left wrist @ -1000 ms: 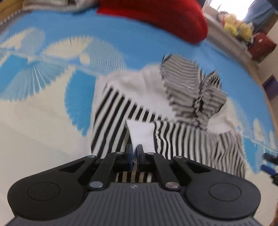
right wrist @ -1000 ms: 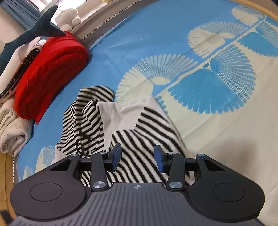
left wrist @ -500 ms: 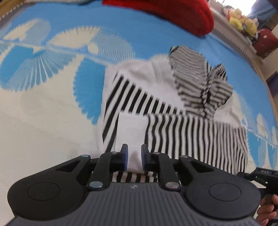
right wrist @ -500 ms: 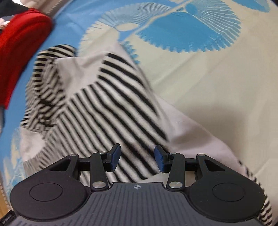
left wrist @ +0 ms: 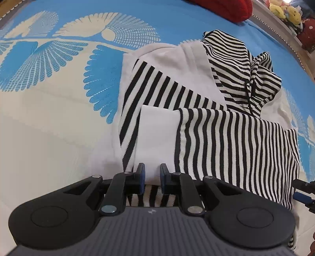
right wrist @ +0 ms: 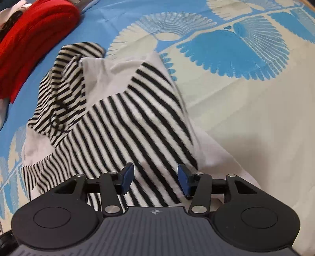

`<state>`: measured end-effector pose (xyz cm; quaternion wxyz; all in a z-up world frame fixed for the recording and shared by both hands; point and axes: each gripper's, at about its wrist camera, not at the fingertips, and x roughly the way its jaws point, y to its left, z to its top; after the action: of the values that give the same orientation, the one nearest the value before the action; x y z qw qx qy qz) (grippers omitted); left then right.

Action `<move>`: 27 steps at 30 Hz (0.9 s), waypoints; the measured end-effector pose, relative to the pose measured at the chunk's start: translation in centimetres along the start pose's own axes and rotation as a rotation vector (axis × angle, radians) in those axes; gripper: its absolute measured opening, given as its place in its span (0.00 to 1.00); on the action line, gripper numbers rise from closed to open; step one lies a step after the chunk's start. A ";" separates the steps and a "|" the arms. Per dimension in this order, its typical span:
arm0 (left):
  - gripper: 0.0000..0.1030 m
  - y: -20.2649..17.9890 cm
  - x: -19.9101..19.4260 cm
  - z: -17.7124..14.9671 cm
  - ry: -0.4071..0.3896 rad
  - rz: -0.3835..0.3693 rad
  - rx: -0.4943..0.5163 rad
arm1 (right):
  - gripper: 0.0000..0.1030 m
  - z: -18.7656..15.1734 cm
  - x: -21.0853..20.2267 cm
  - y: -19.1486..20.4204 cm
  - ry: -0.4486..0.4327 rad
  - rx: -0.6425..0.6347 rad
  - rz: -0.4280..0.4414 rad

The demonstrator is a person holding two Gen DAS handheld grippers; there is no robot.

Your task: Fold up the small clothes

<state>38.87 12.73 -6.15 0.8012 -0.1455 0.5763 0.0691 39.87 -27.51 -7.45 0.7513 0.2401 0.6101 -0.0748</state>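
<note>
Blue and cream bedding with a fan-like feather print [left wrist: 59,59] covers the bed, and on it lies a black-and-white striped hoodie [left wrist: 226,141], partly folded. Its hood [left wrist: 236,65] is bunched at the far end of the garment, with plain white fabric beside it. A striped sleeve lies across the body of the hoodie, ending in a white cuff [left wrist: 157,134].

The left claw [left wrist: 152,177] hangs just above the near end of that cuff, its blue-padded fingers a little apart with white cloth seen between them; the pads do not press on it. The right claw [right wrist: 155,177] is over the striped body of the hoodie, its jaws spreading wider, with striped cloth showing below the gap but nothing pinched.

Beyond the hood, away from both claws, a red knitted item [right wrist: 29,39] rests on the bedding. Past it, on a ledge beside the bed, sit yellow soft toys [left wrist: 285,11]. The tip of the right claw shows at the hoodie's right-hand edge in the left wrist view.
</note>
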 end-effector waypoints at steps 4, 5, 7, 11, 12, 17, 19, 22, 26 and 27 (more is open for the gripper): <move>0.16 -0.4 -0.1 0.0 -0.005 -0.006 0.007 | 0.51 -0.2 -0.3 0.9 -0.007 -0.061 0.018; 0.16 -0.5 -0.1 0.0 -0.006 -0.010 0.009 | 0.51 -0.2 0.0 0.8 0.007 -0.059 0.025; 0.16 -0.7 -0.2 0.0 -0.007 -0.013 0.013 | 0.51 -0.2 0.4 0.4 0.038 -0.031 0.033; 0.16 -0.8 -0.2 0.2 -0.010 -0.014 0.015 | 0.51 0.0 -0.4 0.6 0.027 -0.031 0.041; 0.17 -0.9 0.0 0.1 -0.006 -0.009 0.016 | 0.51 0.1 -0.9 0.9 0.007 -0.049 0.043; 0.16 -1.1 0.0 0.2 -0.010 -0.002 0.025 | 0.51 0.8 -4.2 3.1 -0.173 -0.283 -0.022; 0.16 -1.4 -0.6 0.4 -0.028 -0.007 0.035 | 0.52 0.9 -5.3 3.7 -0.238 -0.367 -0.058; 0.16 -1.9 -1.7 0.8 -0.071 -0.020 0.050 | 0.52 1.4 -6.3 3.8 -0.278 -0.434 -0.074; 0.16 -3.1 -4.1 1.2 -0.185 -0.013 0.110 | 0.52 1.8 -7.0 3.5 -0.280 -0.460 -0.055; 0.16 -3.4 -4.9 1.2 -0.226 -0.004 0.134 | 0.52 1.8 -7.2 3.3 -0.276 -0.458 -0.049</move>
<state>39.26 10.17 -0.66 0.8692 -0.0839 0.4853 0.0446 41.05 -26.71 0.58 0.8602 0.0366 0.5084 0.0151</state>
